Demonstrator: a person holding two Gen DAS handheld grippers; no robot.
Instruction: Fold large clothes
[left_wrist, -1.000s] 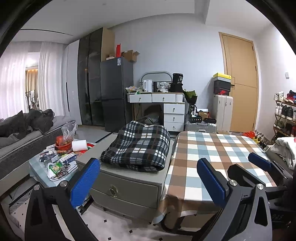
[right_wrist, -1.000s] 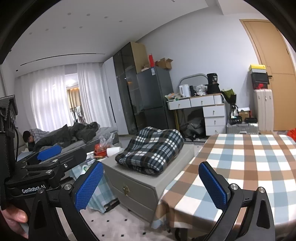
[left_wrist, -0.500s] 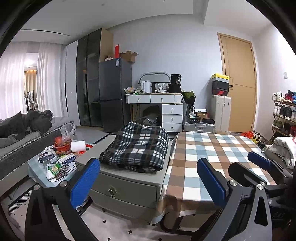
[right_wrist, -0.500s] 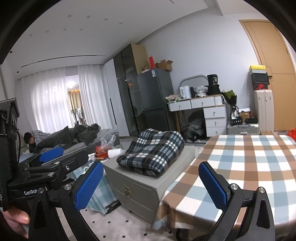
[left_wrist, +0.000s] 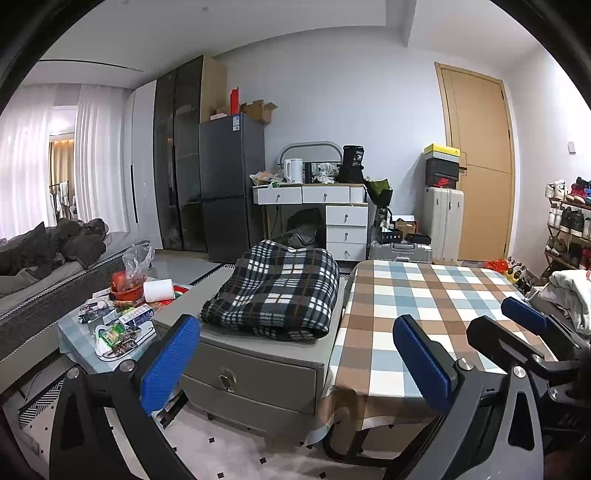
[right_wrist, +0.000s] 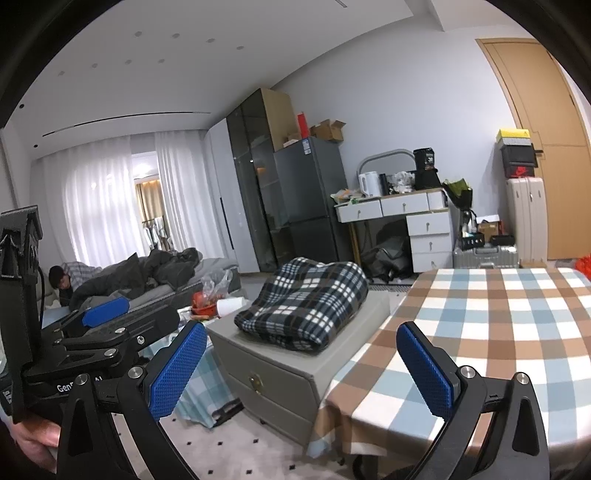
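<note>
Blue pads are seen spread wide on both claws. Next to nothing has changed in the last 1 second: the room has only slid a tiny bit in each view. The left gripper (left_wrist: 295, 362) is held apart in the air with nothing in it, and so is the right gripper (right_wrist: 301, 365). No cloth has been picked up in that time, so no folding is being done right now.

From left to right, the holders are told next. A red bowl (left_wrist: 125, 291) is set on the low table (left_wrist: 70, 332), and red fruit is kept in it under a clear bag (left_wrist: 138, 258). Next, a grey chest (left_wrist: 251, 365) is seen with its 2 drawers shut (what is inside cannot be told). On top of it a plaid fleece (left_wrist: 273, 291) is laid, already doubled over into a thick bundle. Behind it, the drawers of the white desk (left_wrist: 325, 195) are shut too. The checked table (left_wrist: 443, 295) is left bare. Far right, a white heap of clothes (left_wrist: 569, 295) is piled loosely.

2 stories are fitted by this: the fleece was just folded and put aside, or it was folded all along and the white heap is waiting.
</note>
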